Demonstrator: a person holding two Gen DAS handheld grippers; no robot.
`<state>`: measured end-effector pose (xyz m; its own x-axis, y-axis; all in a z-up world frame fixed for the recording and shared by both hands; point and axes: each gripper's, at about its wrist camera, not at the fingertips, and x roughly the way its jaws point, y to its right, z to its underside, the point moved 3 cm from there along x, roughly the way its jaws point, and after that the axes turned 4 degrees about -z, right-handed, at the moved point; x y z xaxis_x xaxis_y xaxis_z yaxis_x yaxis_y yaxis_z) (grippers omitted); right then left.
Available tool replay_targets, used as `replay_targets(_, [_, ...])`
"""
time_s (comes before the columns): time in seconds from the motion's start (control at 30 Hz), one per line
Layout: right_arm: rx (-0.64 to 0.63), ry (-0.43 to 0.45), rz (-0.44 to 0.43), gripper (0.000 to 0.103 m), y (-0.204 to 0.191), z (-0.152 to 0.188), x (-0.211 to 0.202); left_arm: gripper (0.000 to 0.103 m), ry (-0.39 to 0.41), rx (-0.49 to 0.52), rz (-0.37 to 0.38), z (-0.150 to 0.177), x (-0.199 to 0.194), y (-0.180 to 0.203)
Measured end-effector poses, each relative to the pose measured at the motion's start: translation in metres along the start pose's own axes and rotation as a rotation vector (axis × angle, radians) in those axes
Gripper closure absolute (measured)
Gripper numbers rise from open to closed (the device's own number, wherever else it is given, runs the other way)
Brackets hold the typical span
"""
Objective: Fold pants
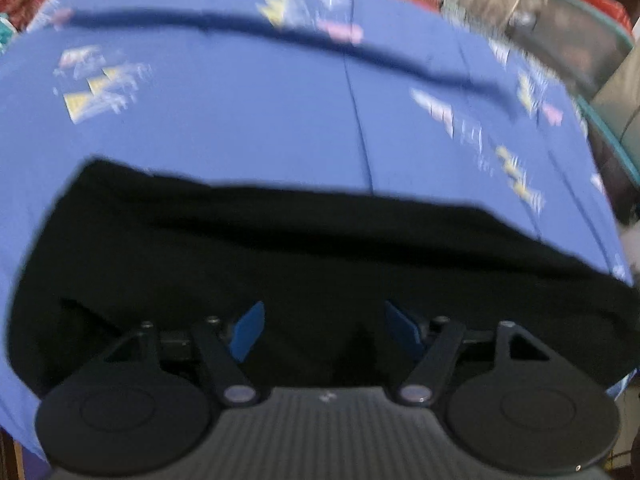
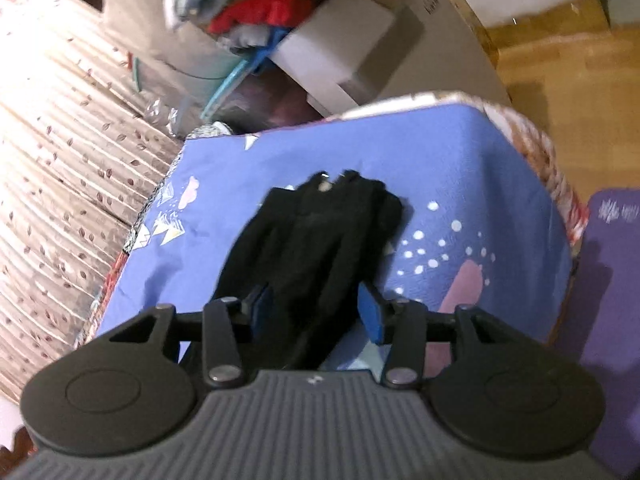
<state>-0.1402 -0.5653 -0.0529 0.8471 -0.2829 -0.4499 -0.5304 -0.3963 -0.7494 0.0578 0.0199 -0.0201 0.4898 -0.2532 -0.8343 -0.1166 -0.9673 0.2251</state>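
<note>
Blue patterned bedsheet [image 2: 480, 168] covers the bed, curtain [image 2: 60, 140] beside it. Black pants [image 2: 316, 232] lie on the sheet as a long, narrow, bunched strip running toward the far edge. Left gripper [image 1: 324, 332] and right gripper [image 2: 316, 312] both hang released over the dark cloth.

The black pants [image 2: 320, 236] lie flat on the blue patterned bedsheet [image 2: 480, 168], folded lengthwise into a long narrow strip. Their buttoned waist end points toward the sheet's far edge. From the left wrist view they [image 1: 320, 264] spread as a wide dark band across the sheet's near part.
</note>
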Motion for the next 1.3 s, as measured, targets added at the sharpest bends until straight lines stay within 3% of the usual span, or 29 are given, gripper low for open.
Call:
replay_targets(0.1, [0.064, 0.023, -0.054, 0.053, 0.003, -0.001, 0.003, 0.038, -0.042, 0.004, -0.054, 0.007, 0.016, 0.005])
replay_targets(0.27, [0.112, 0.034, -0.074, 0.053, 0.007, -0.025, 0.014, 0.038, -0.044, 0.005, -0.087, 0.009, 0.022, 0.008])
replay_targets(0.3, [0.117, 0.022, -0.075, 0.057, 0.006, -0.028, 0.017, 0.038, -0.045, 0.009, -0.096, 0.010, 0.023, 0.009])
replay_targets(0.33, [0.108, 0.008, -0.065, 0.080, 0.003, -0.030, 0.018, 0.038, -0.045, 0.013, -0.105, 0.010, 0.022, 0.011])
replay_targets(0.37, [0.086, -0.007, -0.057, 0.091, -0.003, -0.033, 0.017, 0.038, -0.044, 0.013, -0.109, 0.008, 0.022, 0.011])
replay_targets(0.4, [0.061, 0.000, -0.062, 0.091, -0.010, -0.034, 0.014, 0.038, -0.044, 0.011, -0.108, 0.008, 0.020, 0.012])
replay_targets(0.5, [-0.036, 0.005, -0.156, 0.091, -0.047, -0.032, -0.005, 0.038, -0.046, -0.017, -0.071, 0.005, 0.015, 0.011])
replay_targets(0.6, [-0.246, -0.054, -0.242, 0.091, -0.102, -0.014, -0.020, 0.038, -0.026, -0.041, -0.034, 0.005, 0.002, 0.006])
replay_targets(0.7, [-0.485, -0.175, -0.332, 0.091, -0.153, 0.029, -0.029, 0.038, 0.007, -0.053, 0.004, 0.007, -0.016, -0.001])
replay_targets(0.8, [-0.695, -0.357, -0.399, 0.091, -0.184, 0.092, -0.027, 0.036, 0.041, -0.065, 0.030, 0.010, -0.032, -0.011])
replay_targets(0.87, [-0.820, -0.471, -0.388, 0.091, -0.190, 0.140, -0.019, 0.036, 0.052, -0.074, 0.036, 0.014, -0.040, -0.018])
replay_targets(0.93, [-0.928, -0.564, -0.296, 0.088, -0.185, 0.181, -0.005, 0.036, 0.055, -0.083, 0.043, 0.019, -0.046, -0.026])
replay_targets(1.0, [-1.085, -0.548, -0.216, 0.084, -0.179, 0.210, -0.005, 0.035, 0.057, -0.088, 0.044, 0.024, -0.052, -0.033])
replay_targets(1.03, [-1.142, -0.519, -0.222, 0.077, -0.181, 0.214, -0.012, 0.035, 0.060, -0.091, 0.047, 0.027, -0.055, -0.037])
replay_targets(1.07, [-1.164, -0.533, -0.236, 0.060, -0.185, 0.215, -0.017, 0.035, 0.063, -0.094, 0.054, 0.029, -0.058, -0.040])
replay_targets(1.1, [-1.155, -0.553, -0.250, 0.053, -0.187, 0.212, -0.022, 0.034, 0.068, -0.098, 0.064, 0.032, -0.062, -0.043])
replay_targets(1.3, [-1.016, -0.490, -0.346, 0.051, -0.202, 0.172, -0.047, 0.032, 0.091, -0.119, 0.099, 0.047, -0.076, -0.054])
